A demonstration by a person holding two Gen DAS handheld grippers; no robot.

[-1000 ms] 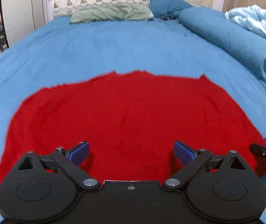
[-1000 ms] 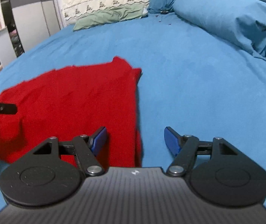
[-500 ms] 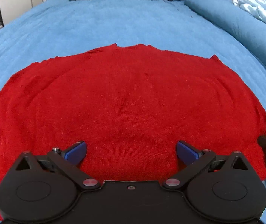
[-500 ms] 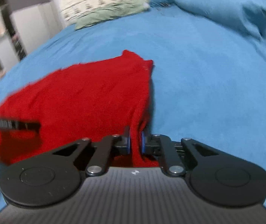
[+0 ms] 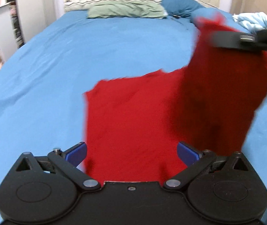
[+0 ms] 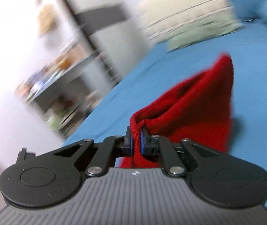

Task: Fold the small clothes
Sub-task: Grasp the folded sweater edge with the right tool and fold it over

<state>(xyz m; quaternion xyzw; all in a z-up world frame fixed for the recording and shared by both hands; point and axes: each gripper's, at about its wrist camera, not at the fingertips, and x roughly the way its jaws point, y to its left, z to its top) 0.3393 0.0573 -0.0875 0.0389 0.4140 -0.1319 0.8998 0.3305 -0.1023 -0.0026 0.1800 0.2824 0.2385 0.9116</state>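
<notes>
A red knit garment (image 5: 133,116) lies on the blue bed sheet (image 5: 58,60). Its right side is lifted off the bed and hangs as a dark red flap (image 5: 227,86). My right gripper (image 6: 137,140) is shut on the garment's edge (image 6: 189,110) and holds it raised; it shows blurred at the upper right of the left wrist view (image 5: 246,41). My left gripper (image 5: 131,152) is open, low over the garment's near edge, with its blue pads (image 5: 76,152) apart on either side of the cloth.
A green pillow (image 5: 126,11) and a blue pillow (image 5: 178,3) lie at the headboard. A light blue duvet (image 5: 255,20) is bunched at the right. A white cabinet (image 5: 34,15) and cluttered shelves (image 6: 58,86) stand left of the bed.
My right gripper shut on the garment's right edge, then lifted it up and swung it leftward. The garment's right part left the bed. My left gripper stayed open.
</notes>
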